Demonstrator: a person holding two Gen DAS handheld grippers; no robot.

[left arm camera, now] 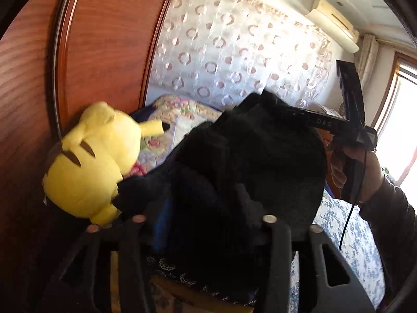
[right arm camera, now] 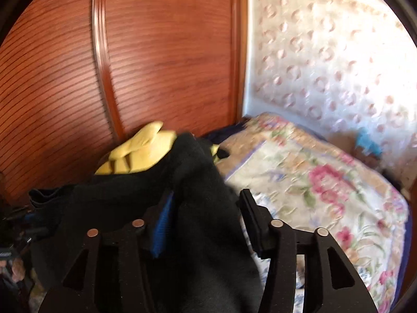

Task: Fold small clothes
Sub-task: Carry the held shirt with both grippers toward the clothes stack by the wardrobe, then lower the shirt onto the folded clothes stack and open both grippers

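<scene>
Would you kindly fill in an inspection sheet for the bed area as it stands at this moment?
Surface: bed with a floral quilt and a blue-and-white sheet.
Job's things: black garment, bunched, lying between both grippers' fingers.
Clutter: yellow plush toy against the wooden wardrobe; small blue item by the wall, too blurred to name.
Grippers: left gripper jaws apart around the cloth; right gripper jaws apart, cloth against its left finger; pads not clearly pressing.
Cables: thin black cable hanging below the person's hand.
Surroundings: patterned wall covering, air conditioner, bright window.
</scene>
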